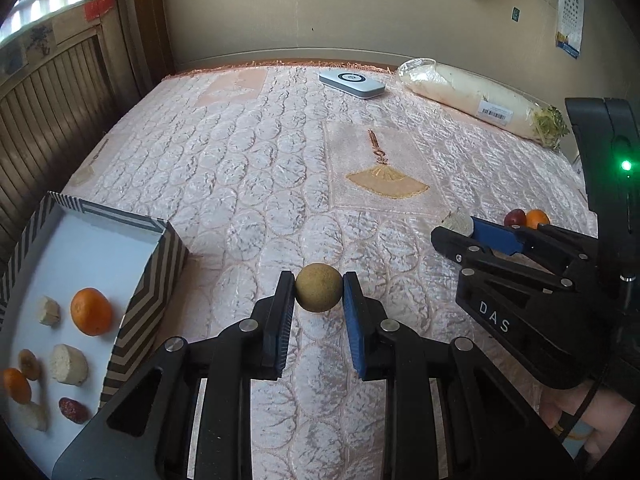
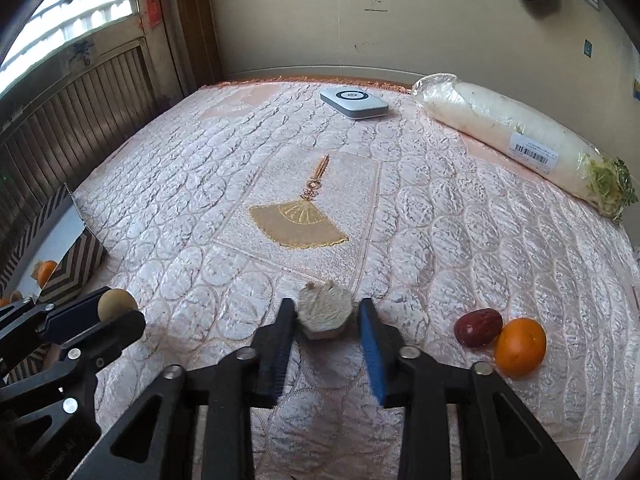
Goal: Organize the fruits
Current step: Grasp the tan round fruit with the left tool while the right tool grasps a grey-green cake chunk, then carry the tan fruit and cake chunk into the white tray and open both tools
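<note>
The left tool (image 1: 319,294) clamps a round brown fruit (image 1: 319,293) at frame centre, right of the striped box (image 1: 152,280) at lower left. The right tool (image 2: 326,316) grips a pale banana slice (image 2: 325,311) low in frame. Risk: the smooth round fruit may slip from the pads during transfer, and excess pressure may crush the soft slice.

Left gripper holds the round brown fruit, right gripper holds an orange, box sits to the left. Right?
Not quite. The right gripper holds a pale fruit chunk, as the right wrist view shows; the orange lies on the cloth. The rest stands.
</note>
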`<state>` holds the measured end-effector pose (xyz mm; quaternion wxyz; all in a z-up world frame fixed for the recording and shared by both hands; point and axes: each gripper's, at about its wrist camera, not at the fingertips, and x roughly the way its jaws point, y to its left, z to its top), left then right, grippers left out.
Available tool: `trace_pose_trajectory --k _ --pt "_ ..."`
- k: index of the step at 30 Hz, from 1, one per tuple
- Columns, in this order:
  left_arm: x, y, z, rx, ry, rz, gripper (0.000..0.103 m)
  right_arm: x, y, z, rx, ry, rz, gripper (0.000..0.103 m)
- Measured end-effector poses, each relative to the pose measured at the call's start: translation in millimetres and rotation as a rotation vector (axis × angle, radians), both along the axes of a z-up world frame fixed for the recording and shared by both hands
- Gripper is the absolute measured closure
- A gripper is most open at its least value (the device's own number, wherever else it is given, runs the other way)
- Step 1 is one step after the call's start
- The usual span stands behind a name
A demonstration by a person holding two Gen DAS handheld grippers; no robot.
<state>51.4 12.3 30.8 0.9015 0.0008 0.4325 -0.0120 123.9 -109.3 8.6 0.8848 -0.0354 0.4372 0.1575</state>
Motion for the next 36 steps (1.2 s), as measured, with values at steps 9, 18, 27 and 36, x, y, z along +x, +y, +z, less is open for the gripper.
trace_pose_trajectory --k 9,18,27,36 --pt "-20 14 10 0.008 -0.031 0.016 0.079 -38 -1 18 0.037 -0.043 -0.009 0.075" --pt "-46 36 20 0.018 -0.059 0.047 0.079 -85 20 38 0.075 -0.095 0.017 0.075" --pt "-70 77 28 0.017 -0.081 0.105 0.079 -111 68 47 0.075 -0.110 0.108 0.075" --pt "-89 119 37 0.015 -0.105 0.174 0.079 -127 119 56 0.059 -0.127 0.209 0.075"
